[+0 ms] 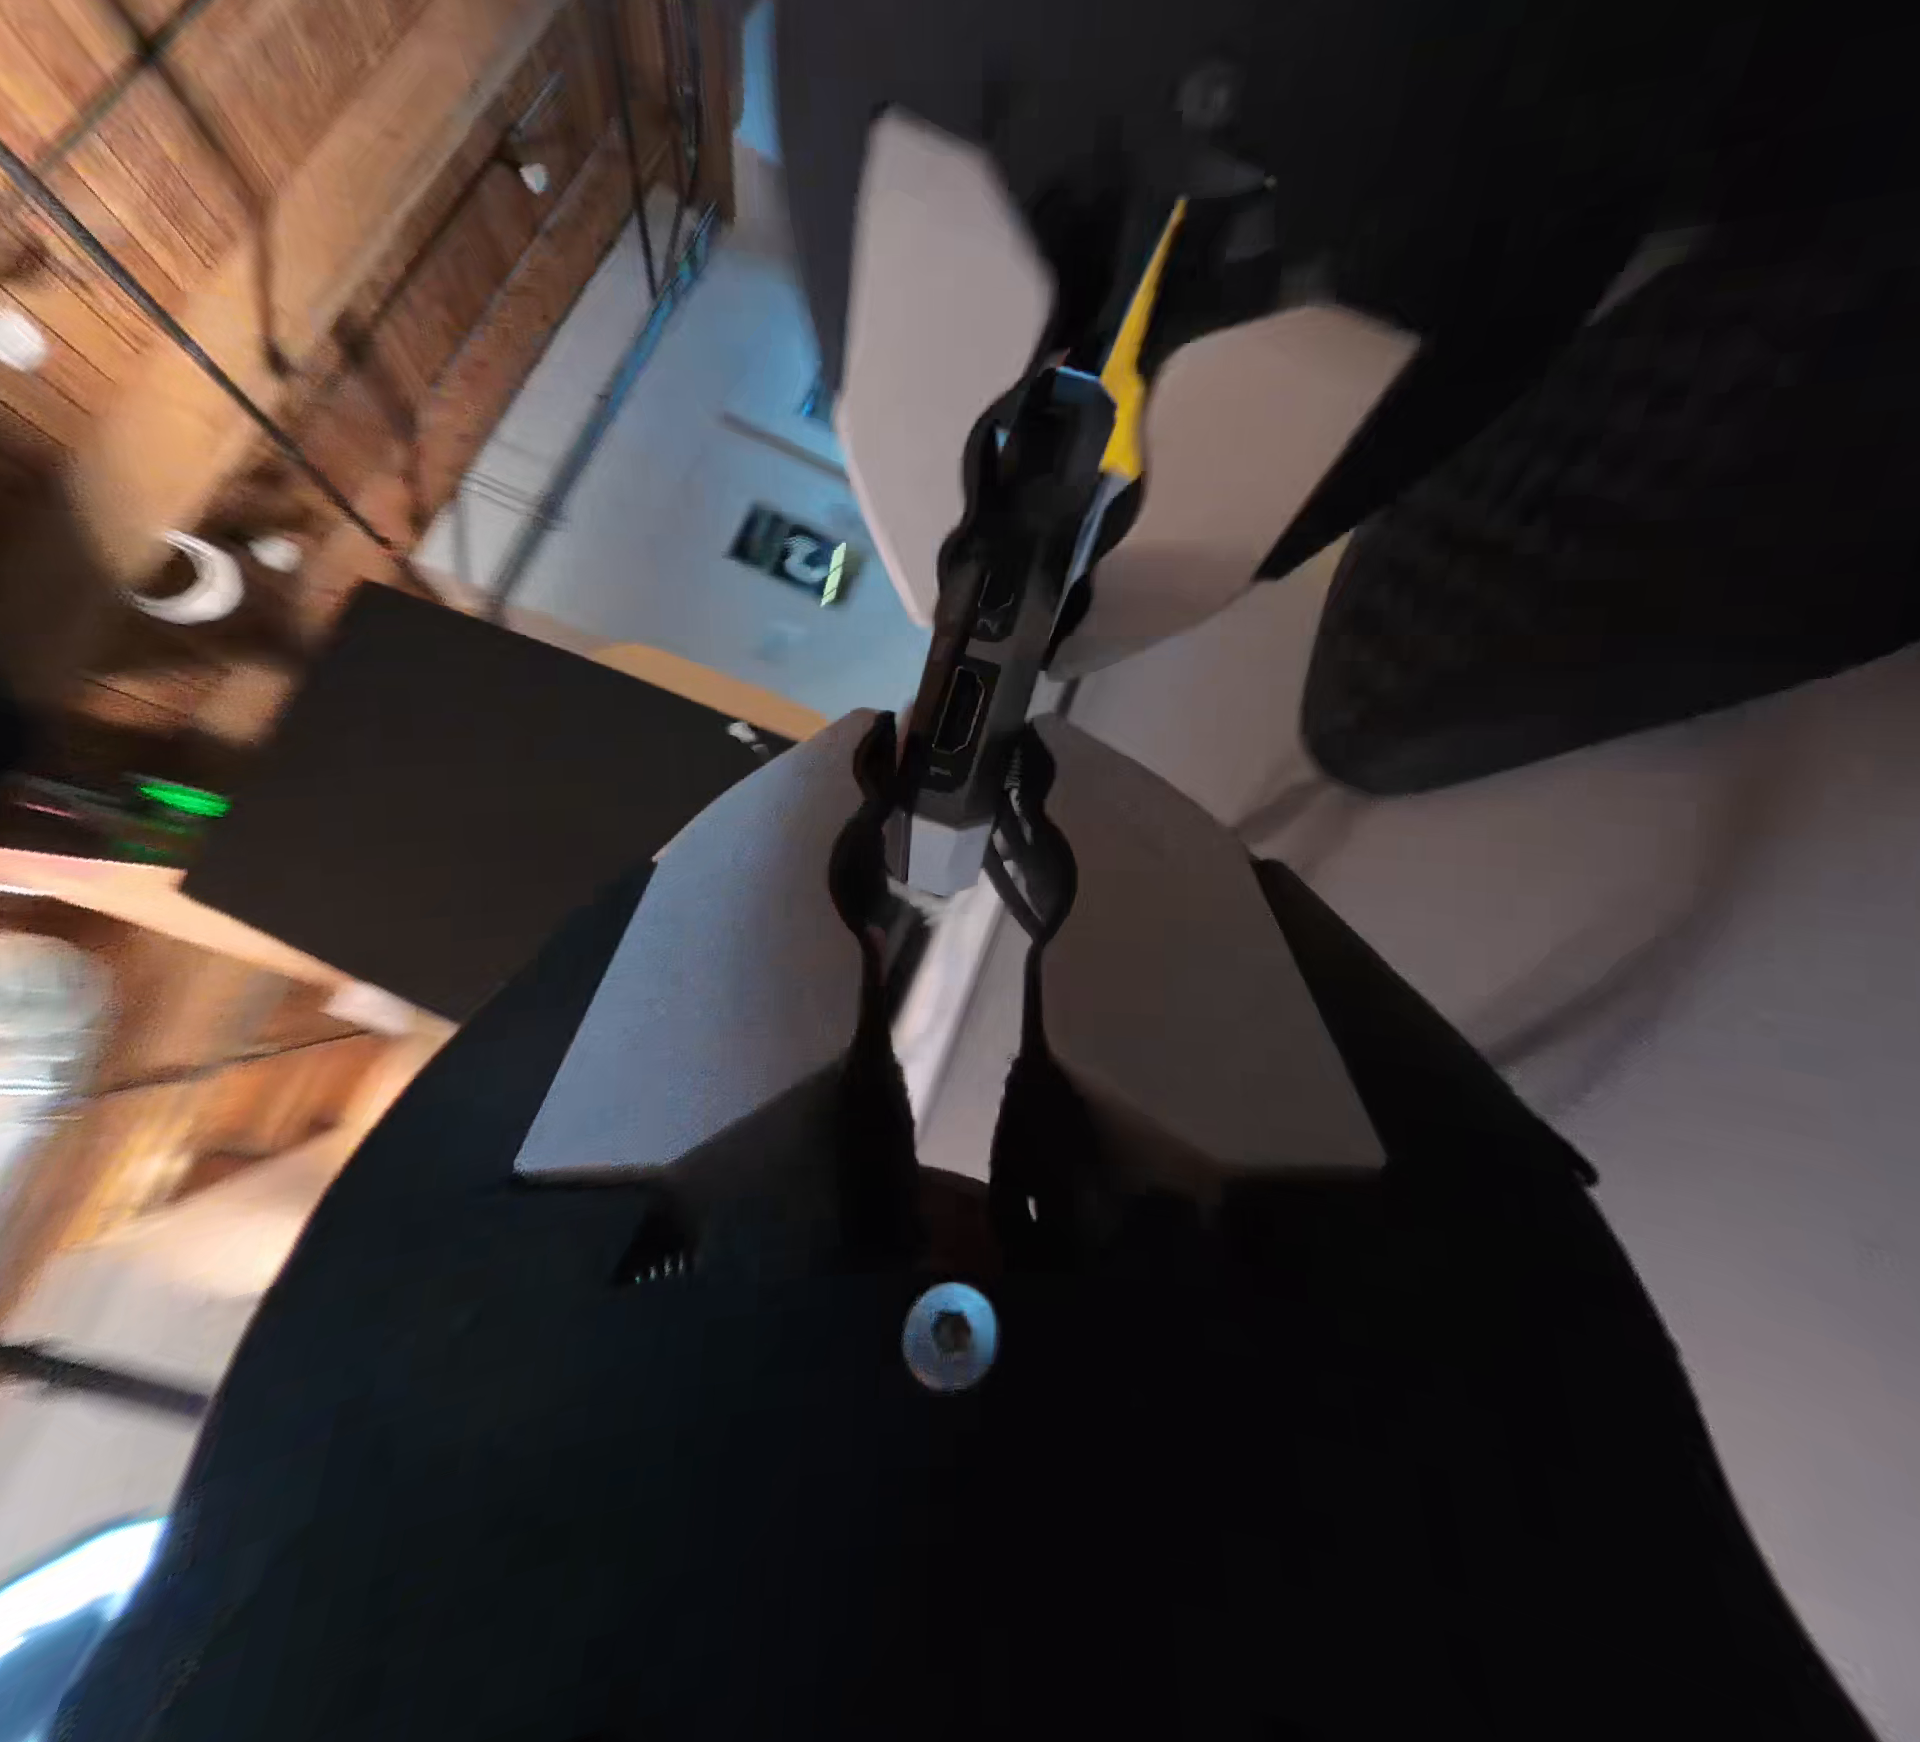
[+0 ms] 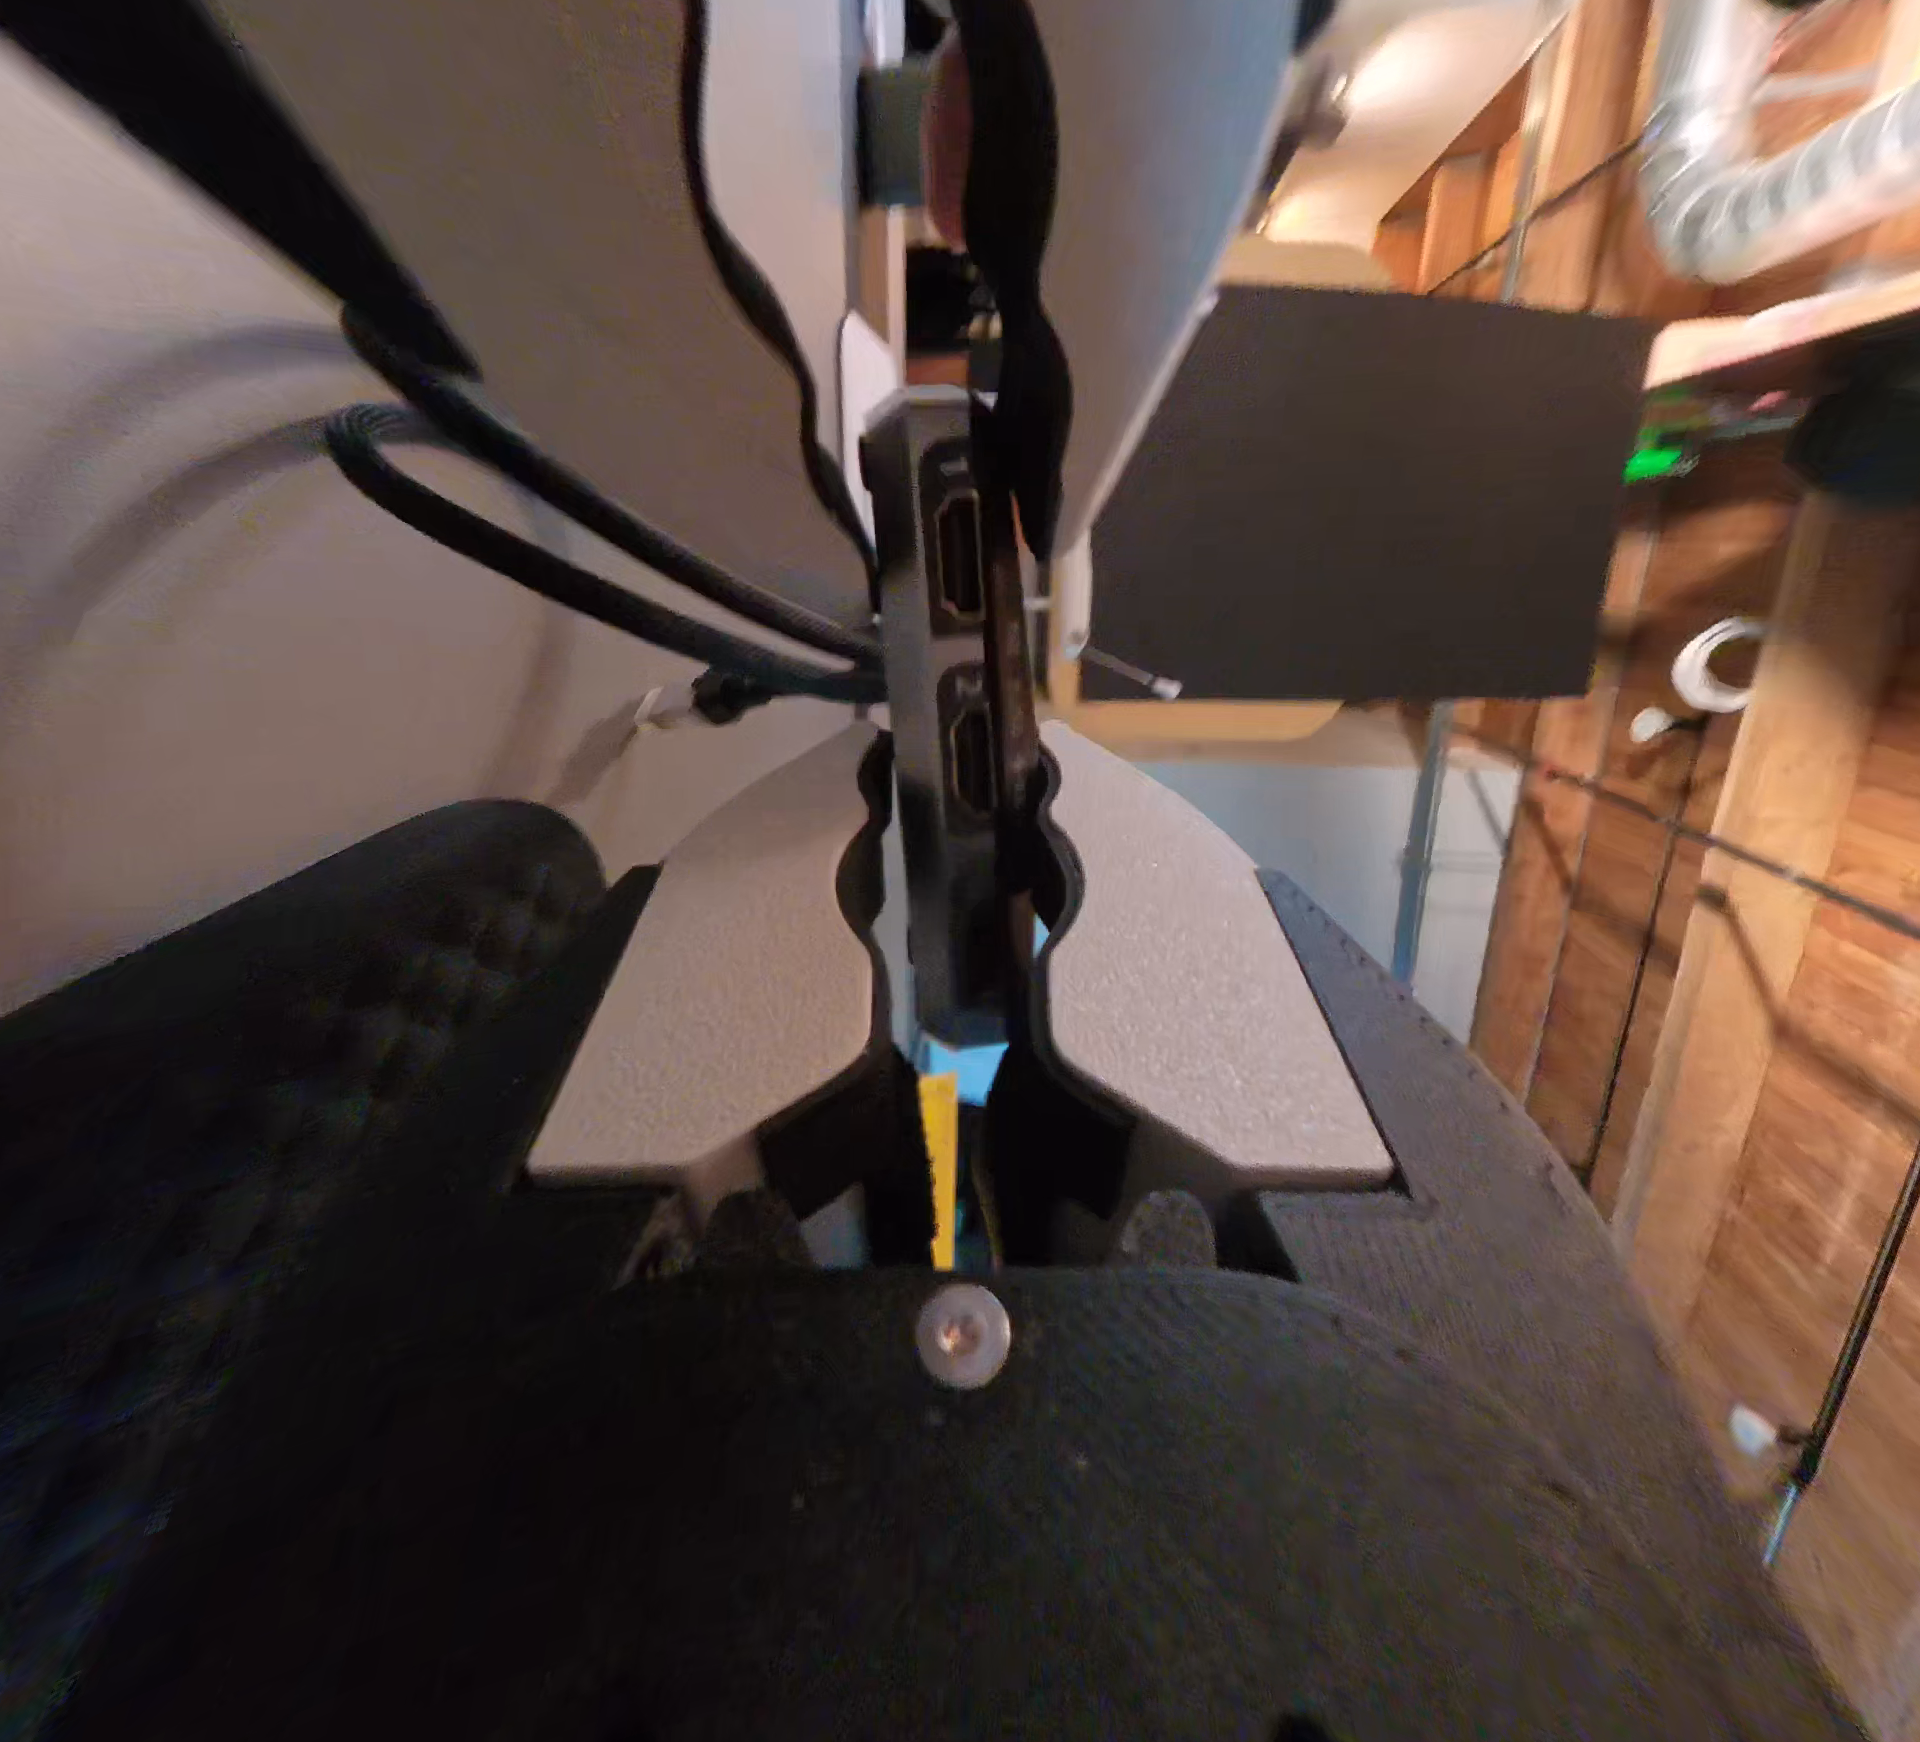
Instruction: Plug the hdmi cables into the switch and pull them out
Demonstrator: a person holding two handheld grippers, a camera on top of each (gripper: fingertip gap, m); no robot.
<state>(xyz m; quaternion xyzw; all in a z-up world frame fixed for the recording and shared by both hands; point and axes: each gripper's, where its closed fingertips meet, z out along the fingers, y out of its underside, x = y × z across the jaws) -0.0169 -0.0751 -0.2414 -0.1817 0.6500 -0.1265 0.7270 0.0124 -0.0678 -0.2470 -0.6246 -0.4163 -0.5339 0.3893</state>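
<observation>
Left claw: clenched on the near end of the slim black box-shaped HDMI switch, its grey fingers pressing the switch's two broad faces.
Right claw: likewise clamped on the switch, on the opposite end; in the left wrist view it shows farther off, gripping the far end.
Switch, place: held in the air between the two claws, clear of the pale grey bench.
Switch, long axis: runs straight from one claw to the other, along each camera's line of sight and slightly tilted in both views.
Switch, facing: it stands on edge, so the narrow port side is turned to both cameras.
Ports: two open HDMI sockets sit one after the other along that narrow edge in the right wrist view, both with nothing plugged in; one shows clearly in the left wrist view.
Yellow tag: a thin yellow strip lies at the switch's end inside the right claw, and shows beyond the switch in the left wrist view.
Black braided cables: looped over the bench to the left of the switch, reaching in toward its side; their plug ends cannot be made out.
Surroundings: blurred wooden wall and a dark flat panel behind.
</observation>
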